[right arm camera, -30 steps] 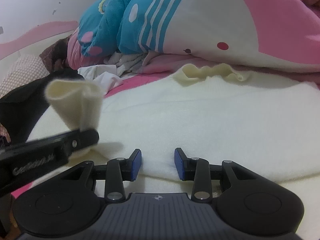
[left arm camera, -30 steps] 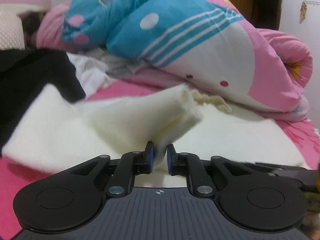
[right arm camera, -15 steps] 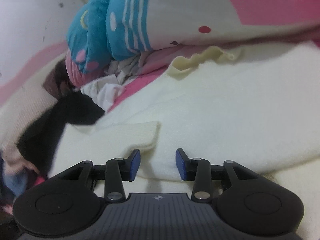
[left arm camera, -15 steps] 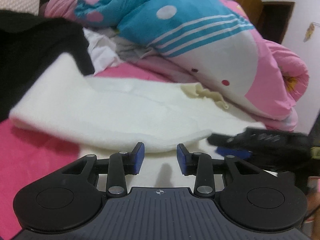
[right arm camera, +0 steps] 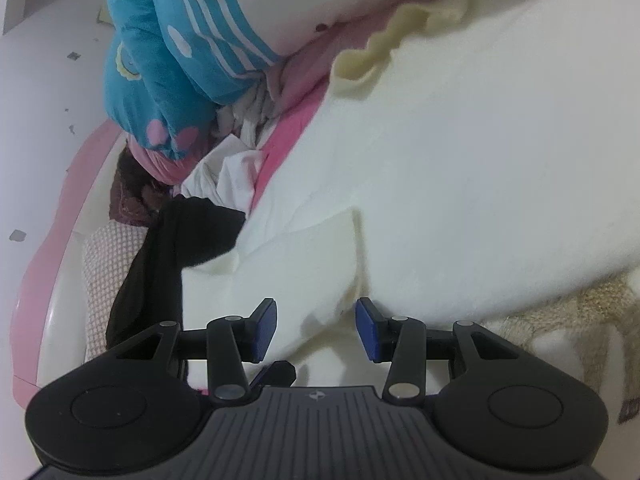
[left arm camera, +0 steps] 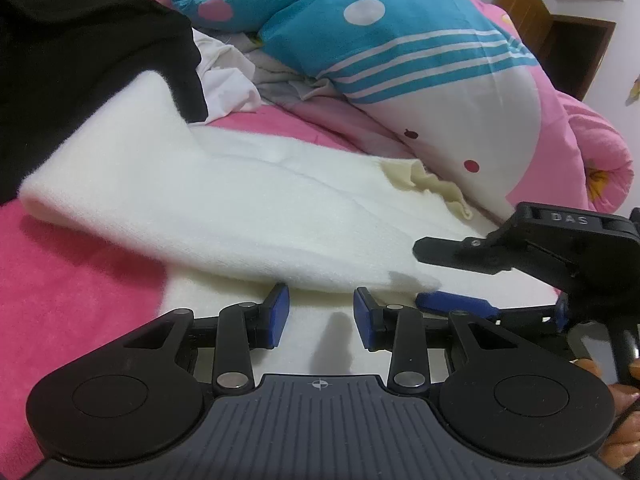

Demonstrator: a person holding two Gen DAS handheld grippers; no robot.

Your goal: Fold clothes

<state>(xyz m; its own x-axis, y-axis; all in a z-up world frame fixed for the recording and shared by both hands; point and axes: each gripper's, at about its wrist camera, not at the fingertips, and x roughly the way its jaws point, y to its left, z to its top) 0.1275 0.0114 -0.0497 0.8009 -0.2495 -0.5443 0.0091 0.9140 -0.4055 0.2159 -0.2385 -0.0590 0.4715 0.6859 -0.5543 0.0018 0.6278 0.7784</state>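
Note:
A cream-white knit sweater point(left arm camera: 248, 208) lies spread on the pink bed, its sleeve folded across the body; its ruffled collar point(left arm camera: 428, 184) points toward the quilt. It also fills the right wrist view point(right arm camera: 460, 168), where the sleeve's cuff end point(right arm camera: 320, 256) lies just ahead of the fingers. My left gripper point(left arm camera: 322, 312) is open and empty, just short of the sleeve's edge. My right gripper point(right arm camera: 316, 324) is open and empty over the sweater; it also shows at the right of the left wrist view point(left arm camera: 520, 256).
A rolled pink, white and blue quilt point(left arm camera: 420, 64) lies along the far side. A black garment point(left arm camera: 80, 64) and white clothes point(left arm camera: 228, 76) are piled at the left. Pink bedsheet point(left arm camera: 68, 296) shows at the near left. A beige fuzzy item point(right arm camera: 572, 320) lies at the right.
My left gripper was shut on the sleeve and held it up; it has opened and the sleeve now lies flat across the sweater. My right gripper has moved closer beside the left.

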